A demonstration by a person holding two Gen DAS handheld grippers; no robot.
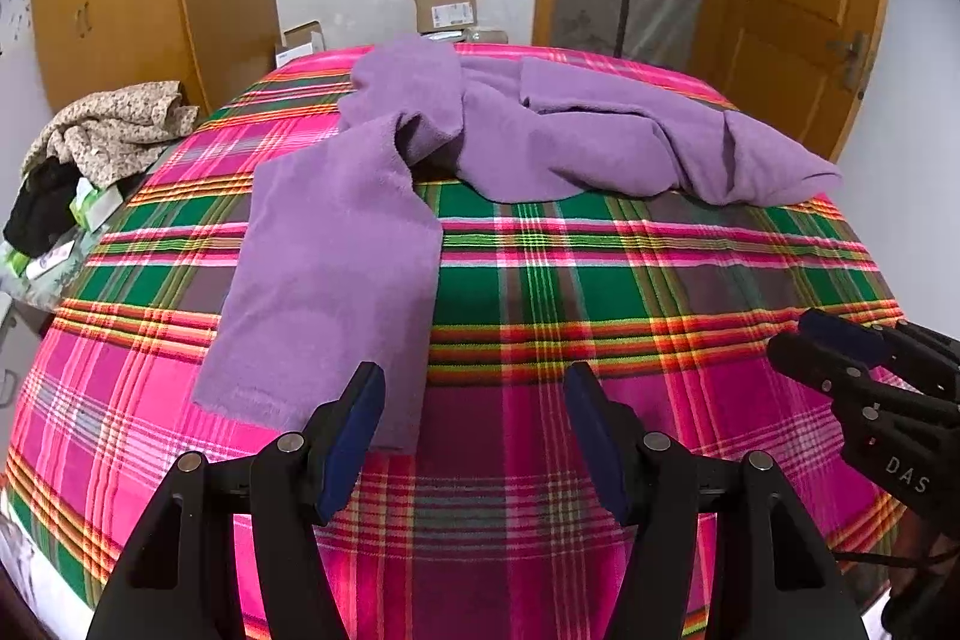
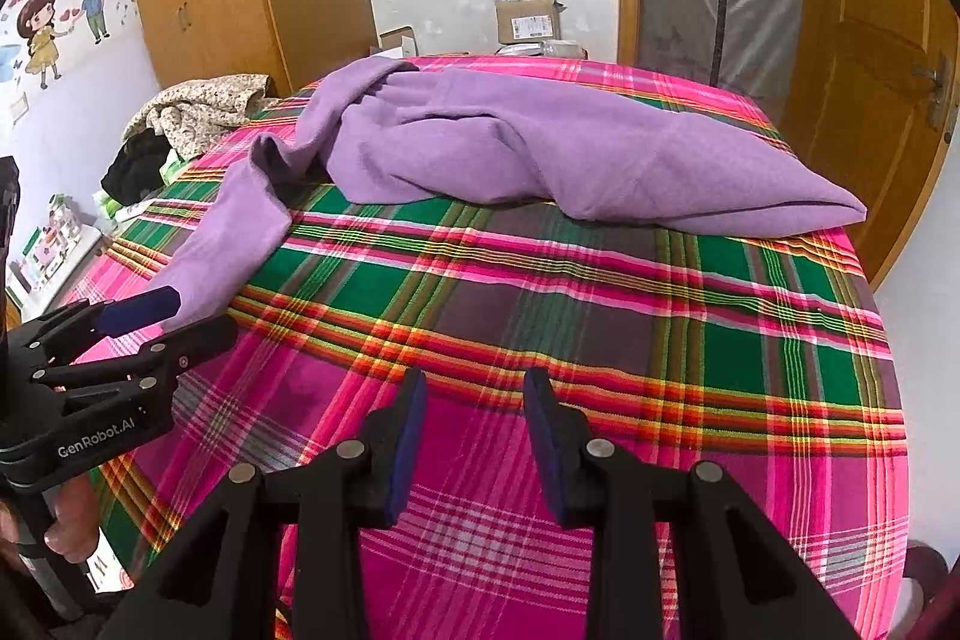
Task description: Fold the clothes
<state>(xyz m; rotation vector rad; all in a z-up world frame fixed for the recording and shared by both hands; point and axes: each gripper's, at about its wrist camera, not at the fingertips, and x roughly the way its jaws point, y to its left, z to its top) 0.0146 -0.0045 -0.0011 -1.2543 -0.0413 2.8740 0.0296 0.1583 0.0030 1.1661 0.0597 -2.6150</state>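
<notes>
Both claws apart, above bedspread

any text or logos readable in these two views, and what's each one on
"DAS": white letters on the black body of the right hand-held gripper, seen in the left wrist view.
"GenRobot.AI": white letters on the body of the left hand-held gripper, seen in the right wrist view.
Shipping label on the cardboard box beyond the bed: too small to read.
Packages on the side surface at left: print too blurred to read.
</notes>
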